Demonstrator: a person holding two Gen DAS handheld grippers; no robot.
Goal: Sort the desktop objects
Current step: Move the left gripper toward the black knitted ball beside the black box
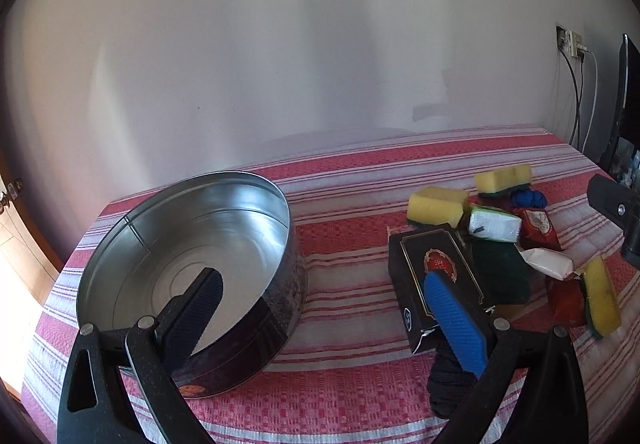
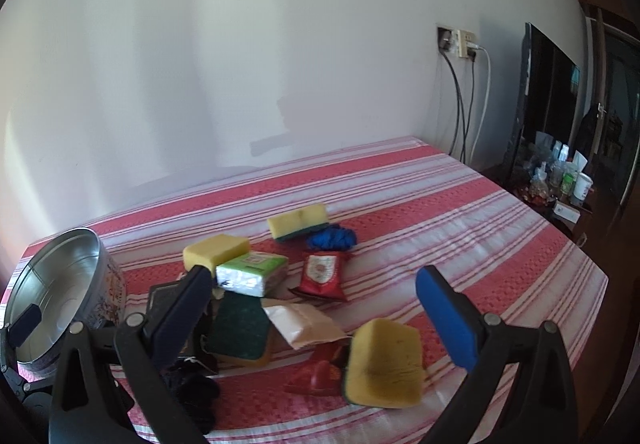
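Note:
An empty round metal tin (image 1: 192, 264) stands at the left of the red striped cloth (image 1: 352, 308). To its right lies a heap: a black box (image 1: 436, 280), yellow sponges (image 1: 436, 205), a tissue packet (image 1: 494, 224), a blue scrunchie (image 1: 528, 199), red packets (image 1: 538, 228), a white packet (image 1: 548, 264) and a black cloth bundle (image 1: 444, 388). My left gripper (image 1: 323, 278) is open, one finger over the tin, the other over the box. My right gripper (image 2: 312, 276) hangs open above the heap, over the green sponge (image 2: 240, 328), white packet (image 2: 300, 324) and front yellow sponge (image 2: 386, 360).
A white wall runs close behind the table. A dark screen (image 2: 548, 103) and a shelf of bottles (image 2: 560, 171) stand past the right edge. Cables hang from a wall socket (image 2: 460, 43). Bare cloth (image 2: 460, 211) stretches behind and right of the heap.

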